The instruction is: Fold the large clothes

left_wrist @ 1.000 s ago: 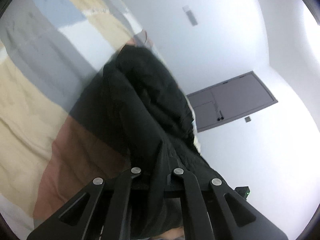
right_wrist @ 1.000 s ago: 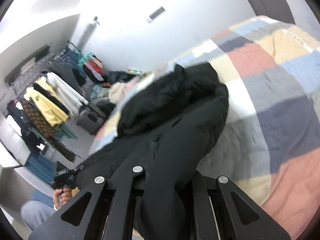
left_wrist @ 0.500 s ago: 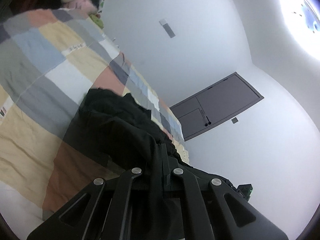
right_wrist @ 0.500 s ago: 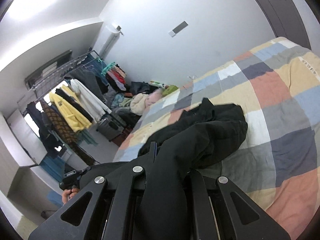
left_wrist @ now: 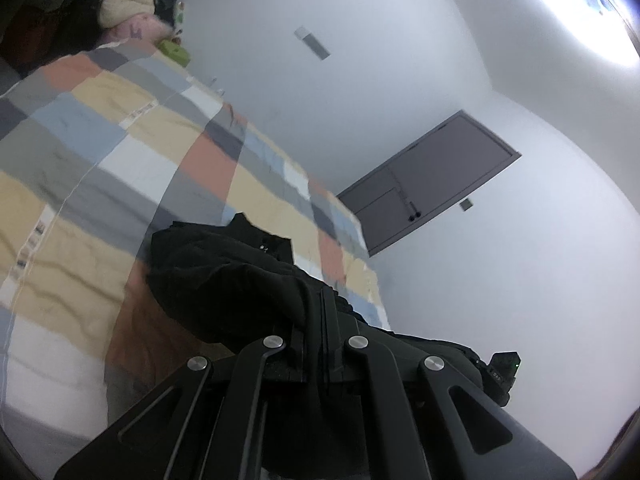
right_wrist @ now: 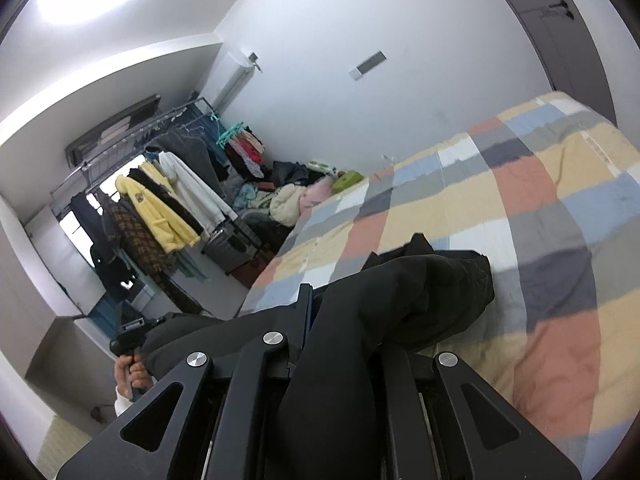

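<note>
Left wrist view:
Garment: black garment (left_wrist: 240, 280), bulky, poss. a padded coat or trousers; type unclear. Far end lies in a heap on the bed at approx 10 o'clock from the claw; near end rises to the fingers.
Left gripper (left_wrist: 316, 320): fingers nearly together, narrow, pinching a fold of the cloth at its near edge.
Bed: patchwork quilt (left_wrist: 120, 152) in grey, yellow, blue, rust squares, filling the 9 to 12 o'clock area.
Room: grey door (left_wrist: 428, 184) at 2 o'clock; bright ceiling light (left_wrist: 580, 4) at 1 o'clock.

Right wrist view:
Right gripper (right_wrist: 344, 320): cloth drapes thick over and between the fingers, hiding the far finger; reads as clamped on the garment w/ a narrow gap.
Garment: heap sits on the quilt at 1 o'clock, near the bed's edge; a sagging band runs off toward 9 o'clock, to the other gripper held in a hand (right_wrist: 132, 372).
Room: clothes rack (right_wrist: 152, 184) w/ hanging coats at 10 o'clock; pile of laundry (right_wrist: 288, 200) by the bed at 11 o'clock.

Handling (judgement):
Weight: prob. moderate; sags between grips.
Stiffness: soft, limp, no shape of its own; thick layers bunch.
Slip: smooth-looking shell may slide out of a shallow pinch.
Where to hold: at hem or waistband corners, deep bite, both grips level, well apart.
</note>
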The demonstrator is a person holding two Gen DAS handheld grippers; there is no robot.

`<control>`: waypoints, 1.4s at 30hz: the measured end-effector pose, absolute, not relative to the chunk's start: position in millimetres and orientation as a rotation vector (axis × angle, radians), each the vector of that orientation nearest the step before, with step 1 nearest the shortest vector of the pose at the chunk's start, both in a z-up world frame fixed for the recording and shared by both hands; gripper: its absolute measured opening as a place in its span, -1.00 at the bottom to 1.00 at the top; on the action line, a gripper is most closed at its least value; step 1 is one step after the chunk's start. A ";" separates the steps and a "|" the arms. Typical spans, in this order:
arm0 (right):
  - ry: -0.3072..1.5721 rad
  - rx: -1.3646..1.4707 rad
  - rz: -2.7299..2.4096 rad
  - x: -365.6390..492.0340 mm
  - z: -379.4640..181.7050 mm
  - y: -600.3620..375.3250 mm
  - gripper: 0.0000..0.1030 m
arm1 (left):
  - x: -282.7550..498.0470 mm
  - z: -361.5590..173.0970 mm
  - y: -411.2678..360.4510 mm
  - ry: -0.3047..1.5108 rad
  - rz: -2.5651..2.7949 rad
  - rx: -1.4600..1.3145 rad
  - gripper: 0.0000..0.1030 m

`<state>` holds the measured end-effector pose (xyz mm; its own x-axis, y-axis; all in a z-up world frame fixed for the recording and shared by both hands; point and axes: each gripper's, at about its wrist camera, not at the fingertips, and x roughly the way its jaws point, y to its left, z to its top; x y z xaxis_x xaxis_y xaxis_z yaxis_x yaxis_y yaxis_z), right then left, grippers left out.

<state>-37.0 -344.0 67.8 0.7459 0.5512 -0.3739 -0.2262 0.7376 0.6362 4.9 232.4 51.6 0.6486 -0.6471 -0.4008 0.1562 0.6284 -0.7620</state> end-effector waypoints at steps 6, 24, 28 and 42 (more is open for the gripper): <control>0.611 0.665 0.422 -45.4 57.7 -349.0 -0.83 | -15.9 44.1 230.7 0.776 -0.485 -0.763 -0.96; 0.790 0.967 0.261 199.7 -40.3 -391.3 -0.79 | 220.0 -40.4 231.2 1.006 -0.164 -0.899 -0.95; 0.850 1.036 0.181 235.1 -86.6 -397.7 -0.80 | 266.9 -70.0 220.0 1.080 -0.073 -0.860 -0.94; 1.057 1.098 -0.045 318.6 -190.8 -409.3 -0.80 | 374.0 -185.2 193.1 1.250 0.121 -0.742 -0.92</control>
